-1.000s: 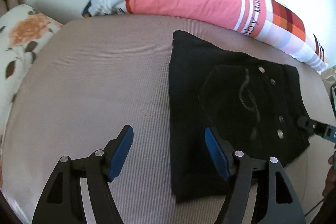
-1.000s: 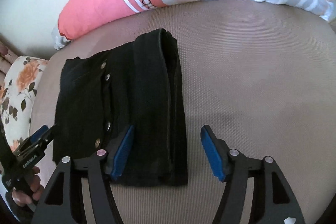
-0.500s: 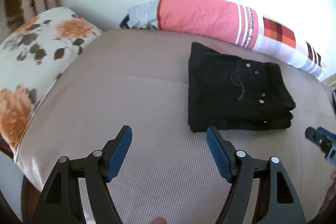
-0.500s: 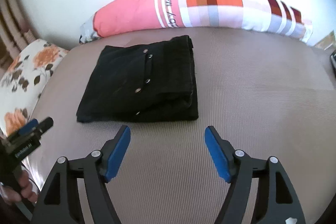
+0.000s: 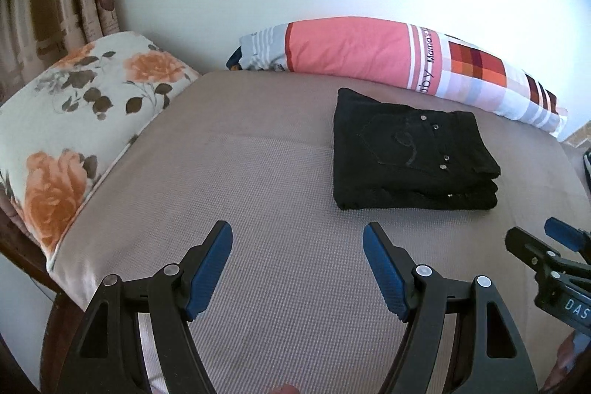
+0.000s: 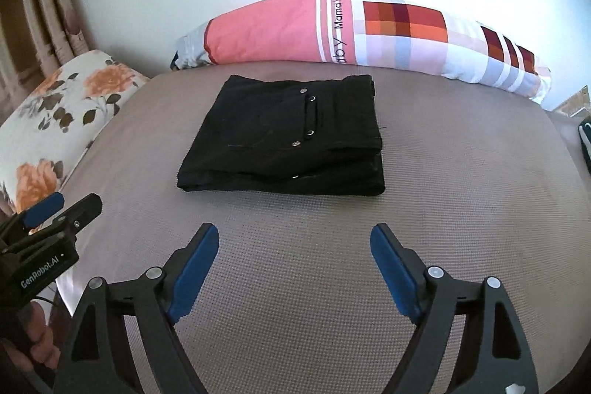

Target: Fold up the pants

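The black pants lie folded into a neat rectangle on the beige bed, near the long pillow; they also show in the right wrist view. My left gripper is open and empty, held above the bed well in front and to the left of the pants. My right gripper is open and empty, held in front of the pants. Each gripper shows at the edge of the other's view: the right one, the left one.
A long pink and checked pillow lies along the white wall behind the pants. A floral cushion sits at the bed's left edge, with curtains behind it. A dark object lies at the far right edge.
Both grippers have pulled back and up from the pants. One second ago their fingers were at the pants' near edge; now the folded pants lie apart from both.
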Demonstrator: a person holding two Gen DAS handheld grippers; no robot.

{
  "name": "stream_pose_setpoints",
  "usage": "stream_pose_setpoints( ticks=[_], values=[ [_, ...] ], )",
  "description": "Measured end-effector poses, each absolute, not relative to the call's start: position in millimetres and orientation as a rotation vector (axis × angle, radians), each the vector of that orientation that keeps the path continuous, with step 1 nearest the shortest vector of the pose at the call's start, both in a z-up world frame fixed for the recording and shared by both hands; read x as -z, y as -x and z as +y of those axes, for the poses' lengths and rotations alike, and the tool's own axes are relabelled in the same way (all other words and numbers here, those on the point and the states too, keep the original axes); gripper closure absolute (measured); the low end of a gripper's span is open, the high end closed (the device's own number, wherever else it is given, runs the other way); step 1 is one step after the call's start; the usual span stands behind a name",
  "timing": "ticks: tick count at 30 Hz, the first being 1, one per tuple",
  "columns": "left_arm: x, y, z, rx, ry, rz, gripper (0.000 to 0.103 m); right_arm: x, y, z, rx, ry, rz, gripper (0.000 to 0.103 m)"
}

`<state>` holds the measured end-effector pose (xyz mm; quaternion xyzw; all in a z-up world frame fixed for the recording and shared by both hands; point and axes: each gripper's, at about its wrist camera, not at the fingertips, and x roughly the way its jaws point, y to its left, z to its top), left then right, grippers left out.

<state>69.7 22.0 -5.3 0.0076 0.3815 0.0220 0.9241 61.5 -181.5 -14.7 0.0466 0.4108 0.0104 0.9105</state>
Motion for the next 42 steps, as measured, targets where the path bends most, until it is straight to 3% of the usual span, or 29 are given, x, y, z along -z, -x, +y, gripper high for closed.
stream_pose_setpoints(
  ticks=[42],
  values=[
    [11.6, -64.3, 10.0, -0.038, -0.049, 0.784, 0.029, 26.4, -53.1, -168.6, -0.041, -0.073, 0.858, 0.018]
  ],
)
